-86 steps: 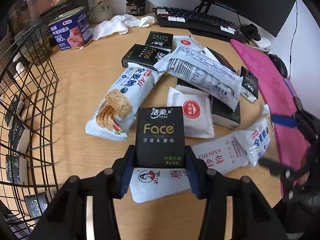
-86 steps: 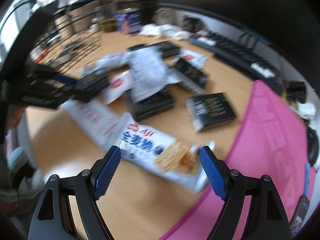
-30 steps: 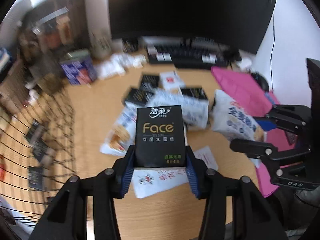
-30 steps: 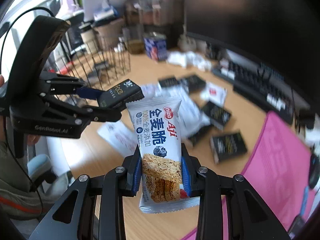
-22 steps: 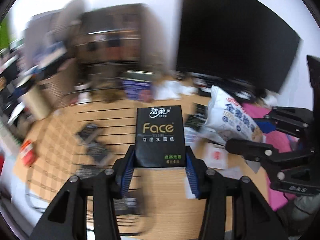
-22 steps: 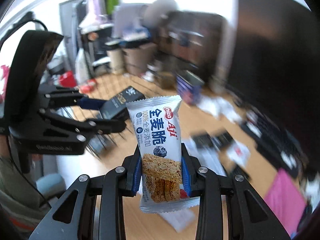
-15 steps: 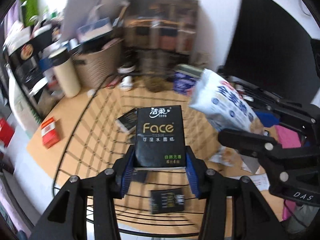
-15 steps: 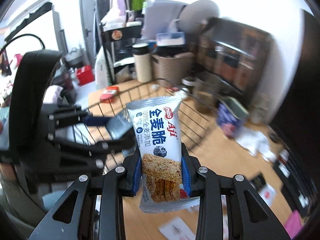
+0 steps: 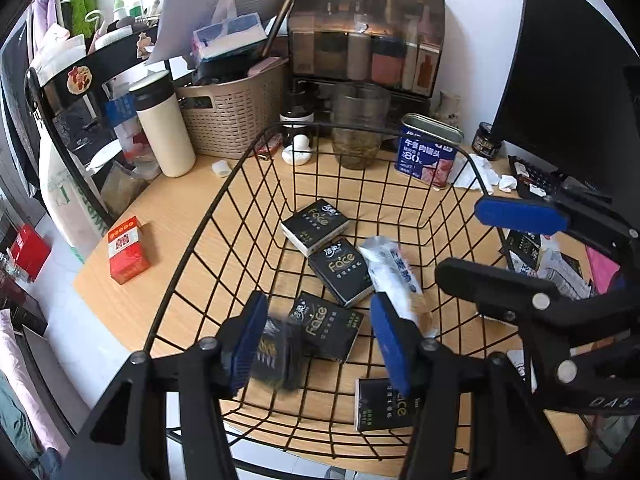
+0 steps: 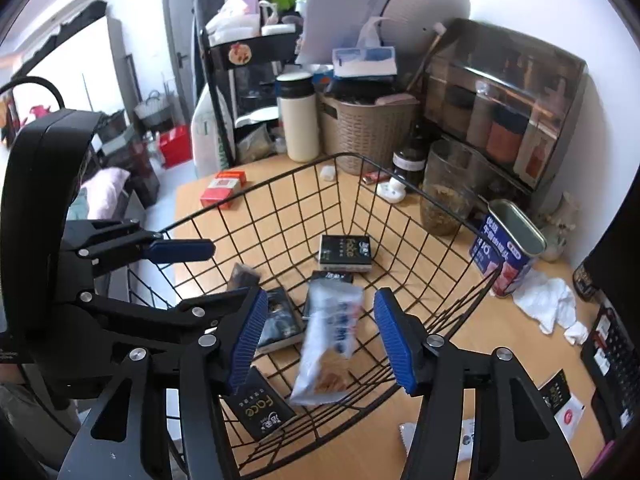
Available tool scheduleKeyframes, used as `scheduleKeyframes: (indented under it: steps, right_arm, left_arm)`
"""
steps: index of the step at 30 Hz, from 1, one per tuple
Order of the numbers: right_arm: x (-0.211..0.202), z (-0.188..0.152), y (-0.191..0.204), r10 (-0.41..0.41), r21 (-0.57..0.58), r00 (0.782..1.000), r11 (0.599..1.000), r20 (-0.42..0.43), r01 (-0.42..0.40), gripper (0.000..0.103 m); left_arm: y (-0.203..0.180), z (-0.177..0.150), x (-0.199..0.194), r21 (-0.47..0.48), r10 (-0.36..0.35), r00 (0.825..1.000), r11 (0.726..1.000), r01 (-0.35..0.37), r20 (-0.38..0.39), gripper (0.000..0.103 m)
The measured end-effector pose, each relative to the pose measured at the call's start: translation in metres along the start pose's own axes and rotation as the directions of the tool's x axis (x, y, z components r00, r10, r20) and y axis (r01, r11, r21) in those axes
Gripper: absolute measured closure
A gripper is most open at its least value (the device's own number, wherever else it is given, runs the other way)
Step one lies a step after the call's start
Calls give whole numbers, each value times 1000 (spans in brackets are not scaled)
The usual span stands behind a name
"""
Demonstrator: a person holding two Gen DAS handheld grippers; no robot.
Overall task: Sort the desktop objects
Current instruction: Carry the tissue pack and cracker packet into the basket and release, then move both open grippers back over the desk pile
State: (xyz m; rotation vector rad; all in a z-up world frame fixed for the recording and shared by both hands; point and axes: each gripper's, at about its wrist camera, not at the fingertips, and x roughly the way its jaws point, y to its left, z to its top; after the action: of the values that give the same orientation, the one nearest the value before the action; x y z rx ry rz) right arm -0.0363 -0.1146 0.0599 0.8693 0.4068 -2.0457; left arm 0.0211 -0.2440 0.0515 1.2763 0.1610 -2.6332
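Observation:
Both grippers hang open over a black wire basket (image 9: 256,148) (image 10: 256,196). My left gripper (image 9: 320,340) has nothing between its pads; a blurred black Face tissue pack (image 9: 276,354) is dropping just below it. My right gripper (image 10: 318,344) is open; the blurred white Aji cracker packet (image 10: 328,340) is falling between its fingers into the basket, and it shows in the left wrist view (image 9: 394,272). Several black Face tissue packs (image 9: 314,226) (image 10: 346,252) lie on the basket floor. The right gripper (image 9: 480,240) shows in the left wrist view and the left gripper (image 10: 208,276) in the right wrist view.
Behind the basket stand a blue meat tin (image 9: 428,152), a glass jar (image 9: 358,128), a beige woven basket (image 9: 236,108) and a cream flask (image 9: 164,128). A red box (image 9: 126,250) lies left. More packets (image 9: 556,260), crumpled tissue (image 10: 548,300) and a keyboard (image 10: 612,360) lie right.
Both grippers swung from the desk pile to above the wire basket, then opened. The tissue pack and the cracker packet have left the fingers and are dropping into the basket.

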Motion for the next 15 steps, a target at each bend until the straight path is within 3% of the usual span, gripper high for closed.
scheduleKeyframes:
  steps: [5, 10, 13, 15]
  right_arm:
    - [-6, -1, -3, -3, 10, 1000, 1000, 5, 3, 48]
    - [-27, -9, -7, -18, 23, 1000, 1000, 25, 17, 48]
    - [-49, -25, -15, -60, 28, 997, 998, 39, 59, 47]
    - [-65, -38, -23, -75, 43, 996, 996, 47, 73, 40]
  left_arm:
    - [-6, 1, -2, 2, -18, 1000, 1000, 18, -1, 43]
    - [-31, -1, -10, 47, -56, 998, 997, 56, 13, 35]
    - [-60, -4, -17, 109, -138, 990, 985, 135, 21, 23]
    - [-84, -8, -21, 152, -206, 978, 968, 201, 23, 18]
